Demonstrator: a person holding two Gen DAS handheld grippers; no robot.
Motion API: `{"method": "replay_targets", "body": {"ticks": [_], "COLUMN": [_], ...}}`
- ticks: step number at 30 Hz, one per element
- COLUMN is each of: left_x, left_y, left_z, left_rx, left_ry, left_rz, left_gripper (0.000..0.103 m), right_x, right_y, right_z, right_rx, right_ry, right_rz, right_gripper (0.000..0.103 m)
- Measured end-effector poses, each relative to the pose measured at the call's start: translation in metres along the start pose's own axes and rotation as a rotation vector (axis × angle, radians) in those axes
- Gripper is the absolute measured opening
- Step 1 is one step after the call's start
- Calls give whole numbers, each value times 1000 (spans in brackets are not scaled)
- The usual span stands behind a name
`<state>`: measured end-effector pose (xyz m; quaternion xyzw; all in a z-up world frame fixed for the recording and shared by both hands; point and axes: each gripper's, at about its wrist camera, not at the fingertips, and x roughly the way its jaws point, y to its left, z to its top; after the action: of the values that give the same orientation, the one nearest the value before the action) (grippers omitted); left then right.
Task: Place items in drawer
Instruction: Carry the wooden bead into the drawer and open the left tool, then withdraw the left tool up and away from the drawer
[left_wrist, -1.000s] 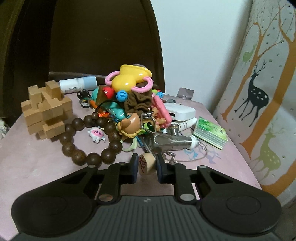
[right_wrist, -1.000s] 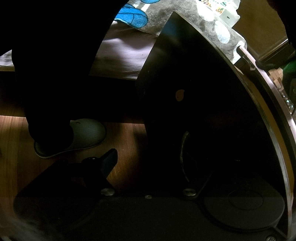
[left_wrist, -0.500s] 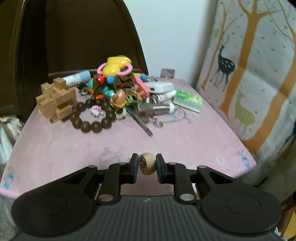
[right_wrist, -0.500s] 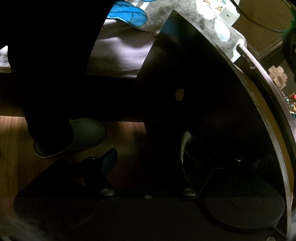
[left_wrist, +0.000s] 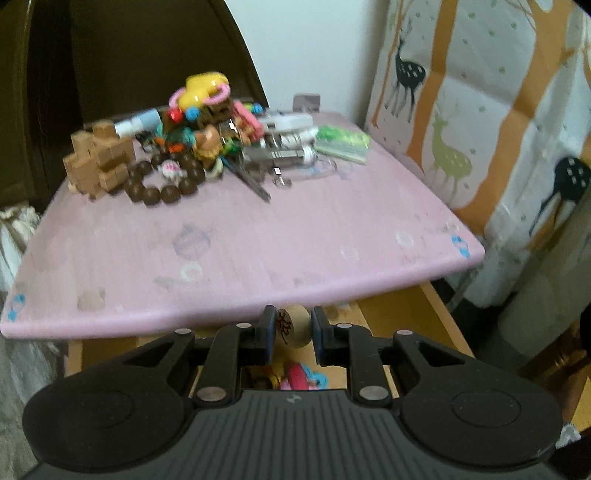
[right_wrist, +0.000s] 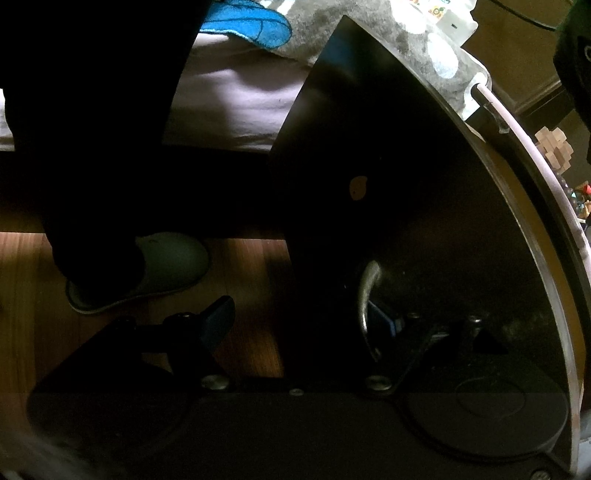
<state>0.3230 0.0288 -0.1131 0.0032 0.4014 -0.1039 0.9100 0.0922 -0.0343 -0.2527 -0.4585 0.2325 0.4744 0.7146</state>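
- a left gripper is clenched on a round wooden game piece with a dark character on its face, held just past the near edge of the pink table and above the open drawer.
- directly below the fingers, a pink and blue toy already lies in the drawer, so part of the job looks done.
- far ahead of the tool, most of the work is left: a pile of toys, a wooden block puzzle, a brown bead bracelet and a green packet sit on the tabletop.
- the right gripper is spread wide, one finger hooked behind the metal handle of the dark drawer front, apparently keeping it pulled out.
- judged next: let the piece go into the drawer.
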Motion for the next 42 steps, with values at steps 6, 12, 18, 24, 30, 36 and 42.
{"method": "replay_targets", "body": {"ticks": [6,12,18,24,30,36,42], "left_x": [29,46,42,6,-54,-109,-160], "left_y": [-1,0,3,11,11,4,-5], "left_z": [-45,-71,-76,-74,-78,-101,-127], "left_rx": [-1,-37,-30,-68,-136,-186,-219], "left_ry": [176,290,329,262,144,48,-44], "left_rz": [-1,16,77,103,96,67,23], "left_gripper": [19,19,37,62,62,62,62], "right_x": [0,1,3,6,7,9,16], "right_y": [-1,-1,0,0,-1,-12,-6], "right_z": [0,-1,-1,-1,2,4,5], "right_rx": [-2,-6,-13,-16,-10,10,-6], "right_ry": [2,5,8,9,24,41,67], "right_rz": [1,-1,-2,2,-5,-55,-101], "right_gripper": [78,78,78,78,70,20,14]}}
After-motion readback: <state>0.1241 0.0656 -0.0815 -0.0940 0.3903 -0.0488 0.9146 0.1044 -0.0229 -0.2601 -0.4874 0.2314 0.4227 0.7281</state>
